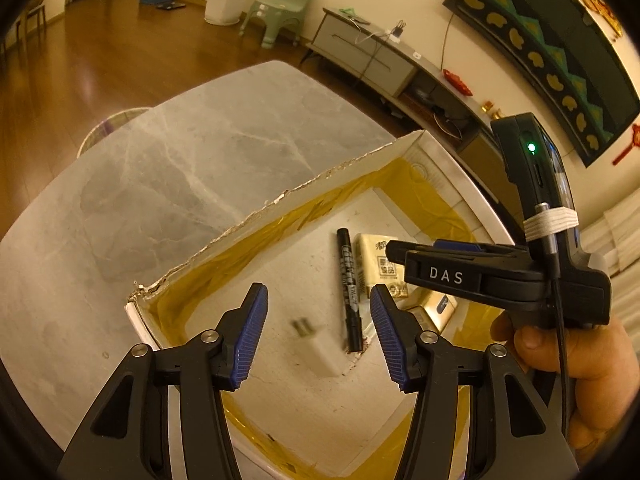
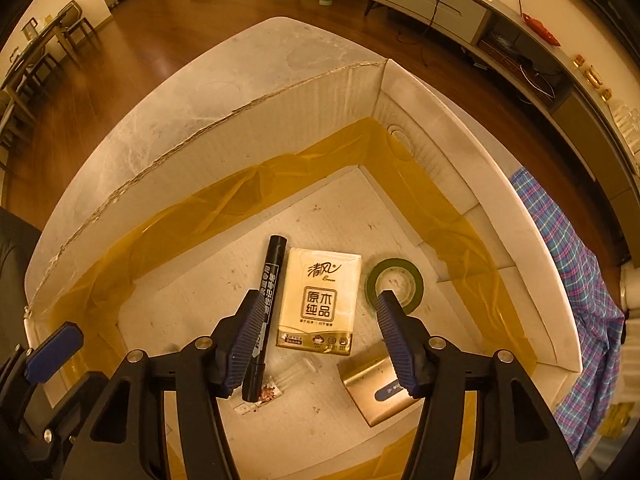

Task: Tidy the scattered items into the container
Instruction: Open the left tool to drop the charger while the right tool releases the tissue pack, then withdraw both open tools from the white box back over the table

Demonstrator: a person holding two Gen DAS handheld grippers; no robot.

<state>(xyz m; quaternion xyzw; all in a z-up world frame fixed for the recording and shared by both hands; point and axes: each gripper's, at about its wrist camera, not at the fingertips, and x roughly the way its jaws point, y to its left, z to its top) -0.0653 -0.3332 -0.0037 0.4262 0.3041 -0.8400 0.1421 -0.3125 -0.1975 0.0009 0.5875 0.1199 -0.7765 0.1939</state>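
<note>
The container is a white box (image 1: 280,208) lined with yellow tape, standing on a marble table. On its floor lie a black marker (image 2: 264,320), a tissue pack (image 2: 320,300), a green tape roll (image 2: 394,282), a gold box (image 2: 376,388) and a small clear packet (image 2: 268,394). My right gripper (image 2: 324,340) hangs open over the tissue pack, holding nothing. My left gripper (image 1: 320,336) is open above the box. Below its jaws a small white plug (image 1: 320,356) shows blurred, clear of both pads. The marker (image 1: 348,288) lies just right of the plug.
The marble table (image 1: 180,160) extends left of the box. A hand (image 1: 560,352) holds the right tool's black body (image 1: 440,276) at the box's right side. A plaid cloth (image 2: 580,280) hangs past the box's right wall. Wooden floor, a TV cabinet (image 1: 368,52) and a green stool (image 1: 280,12) lie beyond.
</note>
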